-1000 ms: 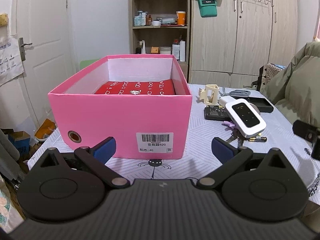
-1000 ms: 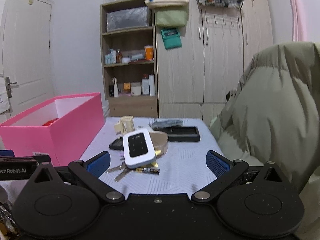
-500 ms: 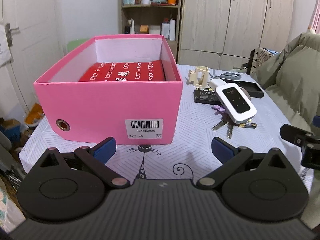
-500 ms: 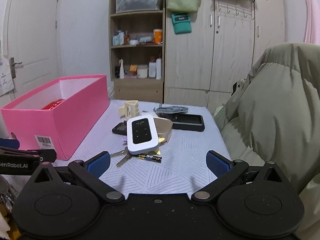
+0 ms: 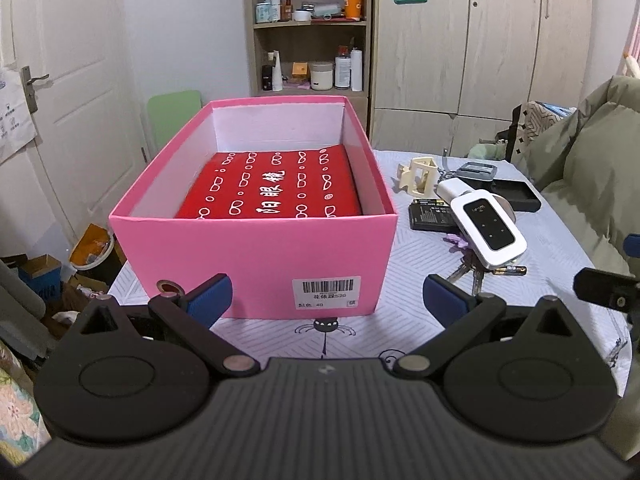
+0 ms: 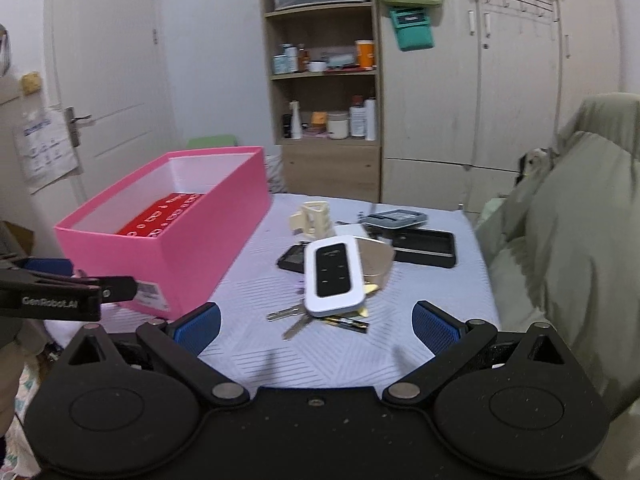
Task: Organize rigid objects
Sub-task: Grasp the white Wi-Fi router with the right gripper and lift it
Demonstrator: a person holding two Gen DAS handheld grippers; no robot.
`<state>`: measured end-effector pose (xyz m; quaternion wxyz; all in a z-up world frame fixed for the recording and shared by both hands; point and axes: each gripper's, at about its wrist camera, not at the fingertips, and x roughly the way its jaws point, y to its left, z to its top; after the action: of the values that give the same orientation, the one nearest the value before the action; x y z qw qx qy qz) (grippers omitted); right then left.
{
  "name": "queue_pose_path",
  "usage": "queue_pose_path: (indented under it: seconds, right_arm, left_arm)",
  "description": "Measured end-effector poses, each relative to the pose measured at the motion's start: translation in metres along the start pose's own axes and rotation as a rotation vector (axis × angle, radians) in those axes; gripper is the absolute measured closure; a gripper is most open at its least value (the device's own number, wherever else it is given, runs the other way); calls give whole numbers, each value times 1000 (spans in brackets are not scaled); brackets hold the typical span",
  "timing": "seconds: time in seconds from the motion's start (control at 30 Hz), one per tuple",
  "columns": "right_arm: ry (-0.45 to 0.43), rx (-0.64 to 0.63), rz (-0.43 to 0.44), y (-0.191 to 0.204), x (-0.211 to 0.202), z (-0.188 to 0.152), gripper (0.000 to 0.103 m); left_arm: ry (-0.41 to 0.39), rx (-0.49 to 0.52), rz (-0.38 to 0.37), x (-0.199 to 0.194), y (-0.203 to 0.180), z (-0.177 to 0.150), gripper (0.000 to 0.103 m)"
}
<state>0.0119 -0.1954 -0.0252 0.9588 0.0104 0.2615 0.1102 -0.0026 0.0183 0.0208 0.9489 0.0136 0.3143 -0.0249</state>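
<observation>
Pocket router (image 6: 333, 279) lies on keys (image 6: 291, 318) ahead of the right gripper (image 6: 316, 322), fingers spread, empty. Pink shoebox (image 5: 256, 256) ahead of the left gripper (image 5: 326, 296), also spread. Patterned desk (image 6: 320, 356); wooden shelf (image 6: 324, 76) behind.

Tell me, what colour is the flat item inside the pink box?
Red with white printing, best seen from the left wrist view.

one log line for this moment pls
left gripper: open, empty, facing pink box | right gripper: open, empty, facing white device atop keys | red case: in box
</observation>
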Motion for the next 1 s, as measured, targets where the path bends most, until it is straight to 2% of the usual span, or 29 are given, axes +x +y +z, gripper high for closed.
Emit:
queue_pose_path:
  seconds: [0.23, 0.33, 0.43, 0.5, 0.57, 0.6, 0.67, 0.77, 0.83, 0.93, 1.0]
  right_arm:
    - [-74, -47, 64, 2, -1, 1, 0]
    - [-155, -48, 88, -5, 0, 4, 0]
    - [-199, -85, 83, -9, 7, 10, 0]
    - [-176, -132, 66, -9, 19, 16, 0]
    - [-135, -174, 57, -9, 33, 21, 0]
    - [-112, -187, 56, -9, 40, 24, 0]
    - [-59, -205, 61, -9, 54, 29, 1]
    - [23, -208, 60, -8, 78, 33, 3]
    - [55, -217, 35, -6, 95, 32, 5]
    - [62, -256, -52, -1, 116, 27, 5]
    - [67, -282, -79, 3, 128, 25, 7]
  left_arm:
    - [33, 36, -75, 0, 4, 9, 2]
    - [51, 113, -103, -3, 9, 22, 3]
    - [62, 180, -114, -9, 19, 41, 3]
    - [60, 226, -93, -13, 26, 54, 3]
    - [58, 276, -39, -11, 33, 65, 3]
    - [75, 293, -18, -8, 37, 70, 3]
    - [126, 303, -25, 0, 46, 80, 4]
    - [208, 271, -63, 19, 65, 94, 12]
    - [230, 245, -55, 30, 79, 103, 14]
    - [240, 229, -15, 48, 99, 115, 14]
    - [261, 197, -3, 60, 112, 124, 14]
